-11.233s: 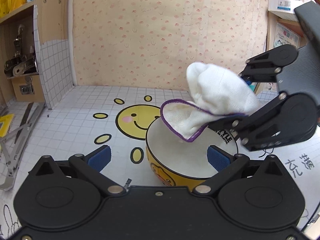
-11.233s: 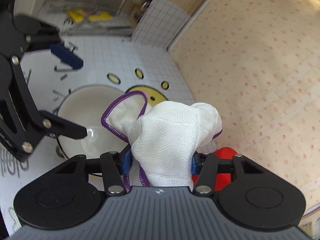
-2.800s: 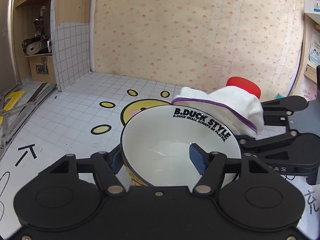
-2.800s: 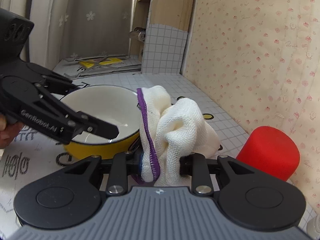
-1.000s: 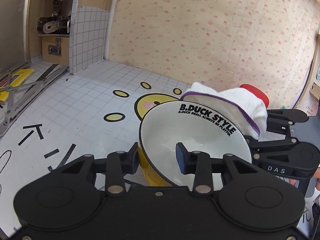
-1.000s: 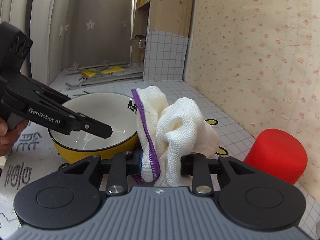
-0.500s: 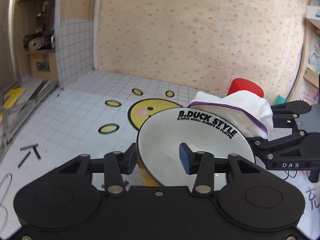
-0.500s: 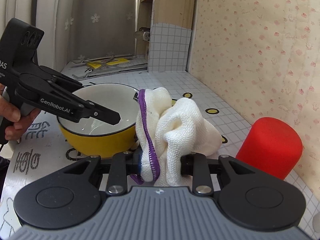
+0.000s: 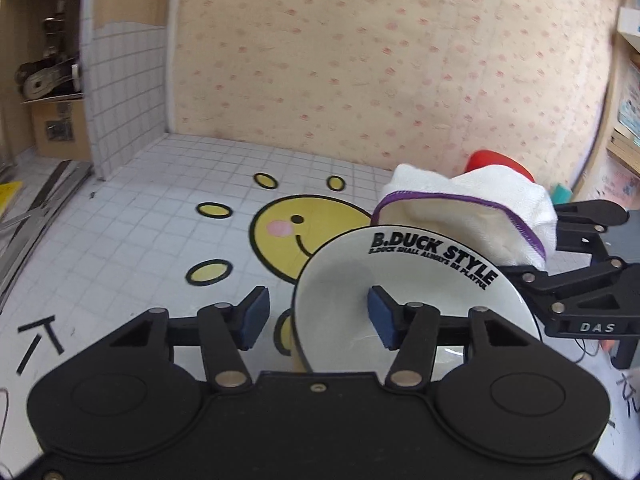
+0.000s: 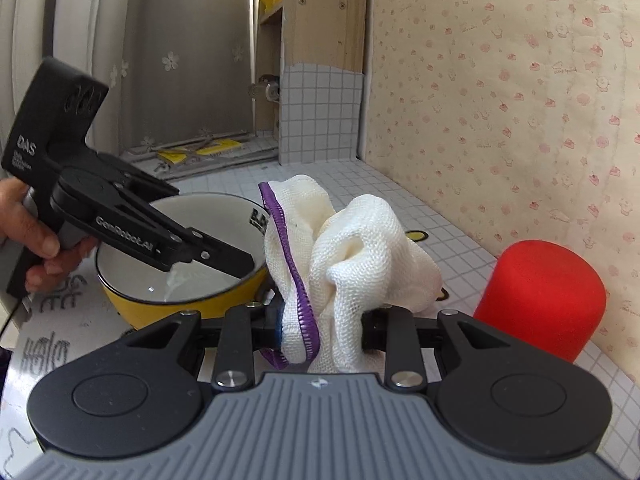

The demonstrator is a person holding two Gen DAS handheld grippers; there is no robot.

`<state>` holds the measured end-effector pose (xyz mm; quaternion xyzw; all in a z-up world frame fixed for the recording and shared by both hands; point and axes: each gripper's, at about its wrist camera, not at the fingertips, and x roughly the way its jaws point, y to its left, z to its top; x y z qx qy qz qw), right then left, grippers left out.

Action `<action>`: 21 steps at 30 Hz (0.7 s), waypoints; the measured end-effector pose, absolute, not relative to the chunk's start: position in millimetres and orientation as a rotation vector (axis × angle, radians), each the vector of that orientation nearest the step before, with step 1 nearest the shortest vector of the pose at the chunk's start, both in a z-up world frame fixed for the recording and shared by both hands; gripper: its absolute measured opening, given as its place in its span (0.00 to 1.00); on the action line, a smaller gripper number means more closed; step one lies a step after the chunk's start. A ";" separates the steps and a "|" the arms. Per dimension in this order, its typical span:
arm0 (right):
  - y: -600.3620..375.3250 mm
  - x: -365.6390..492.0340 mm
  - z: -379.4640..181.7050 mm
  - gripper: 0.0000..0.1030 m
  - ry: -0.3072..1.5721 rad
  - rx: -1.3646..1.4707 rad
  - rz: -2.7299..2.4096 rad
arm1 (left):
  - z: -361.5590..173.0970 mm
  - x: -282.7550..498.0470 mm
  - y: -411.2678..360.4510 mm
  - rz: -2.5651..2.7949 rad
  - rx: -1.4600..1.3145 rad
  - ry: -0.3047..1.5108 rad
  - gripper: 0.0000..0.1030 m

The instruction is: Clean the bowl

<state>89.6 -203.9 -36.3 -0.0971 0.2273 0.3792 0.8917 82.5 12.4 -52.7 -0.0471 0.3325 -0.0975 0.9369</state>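
The yellow bowl (image 9: 420,280), white inside and lettered "B.DUCK STYLE", stands on the tiled mat. My left gripper (image 9: 316,316) straddles its near-left rim, with one blue pad inside the bowl and the other outside, apart from the wall. Its jaws are closing with the rim between them, and no pad presses on it. In the right wrist view one of its fingers (image 10: 216,256) reaches into the bowl (image 10: 132,280). My right gripper (image 10: 320,328) is shut on a bunched white cloth (image 10: 360,248) with purple edging, held just beside the bowl's far rim, where the cloth (image 9: 480,208) shows again.
A red cup (image 10: 540,296) stands right of the cloth, close to the patterned wall. A person's hand (image 10: 32,236) holds the left gripper's handle. The mat (image 9: 160,240) has a yellow smiley print. Metal tools lie at the far left by a wooden shelf.
The left jaws have spread and let go of the bowl's rim, and the bowl now lies further right in that view. The right gripper and cloth have stayed put.
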 end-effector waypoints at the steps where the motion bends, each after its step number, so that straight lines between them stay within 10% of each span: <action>1: -203.3 89.9 -35.7 0.31 0.464 -0.194 0.786 | -53.4 79.9 12.8 -0.175 -0.115 0.681 0.55; 21: -208.1 84.0 -32.6 0.32 0.496 -0.229 0.817 | -56.6 66.7 2.8 -0.099 -0.156 0.661 0.55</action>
